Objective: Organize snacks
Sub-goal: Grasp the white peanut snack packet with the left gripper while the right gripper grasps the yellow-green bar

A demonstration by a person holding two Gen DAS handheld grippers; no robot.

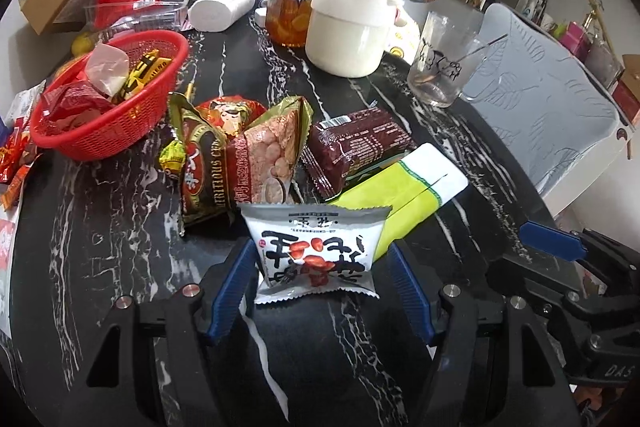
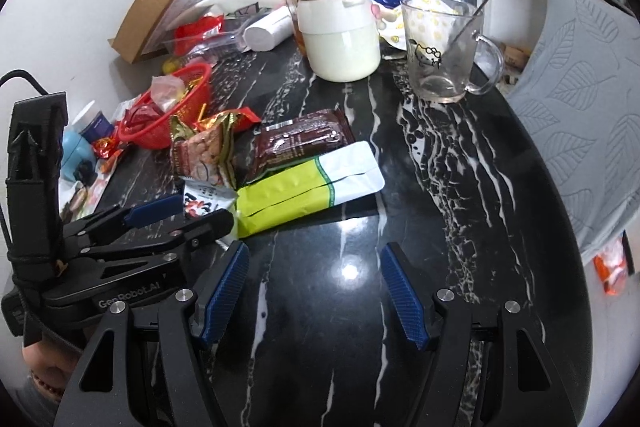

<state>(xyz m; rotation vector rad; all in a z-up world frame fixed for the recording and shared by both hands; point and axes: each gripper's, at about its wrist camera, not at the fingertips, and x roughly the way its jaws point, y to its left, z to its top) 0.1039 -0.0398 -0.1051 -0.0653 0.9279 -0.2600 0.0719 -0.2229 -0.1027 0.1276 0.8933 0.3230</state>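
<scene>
While my left tool tilts down, released, straddling the white snack packet, my right tool hovers released over bare counter.

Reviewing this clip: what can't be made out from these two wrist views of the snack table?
- Red basket: what lies lower in it, buried under wrappers, both views.
- White peanut packet: whether the left gripper touches it; right view blocks most of it behind that gripper.
- Maroon packet: print too small.
- Table near edge: hidden by the right gripper.
</scene>
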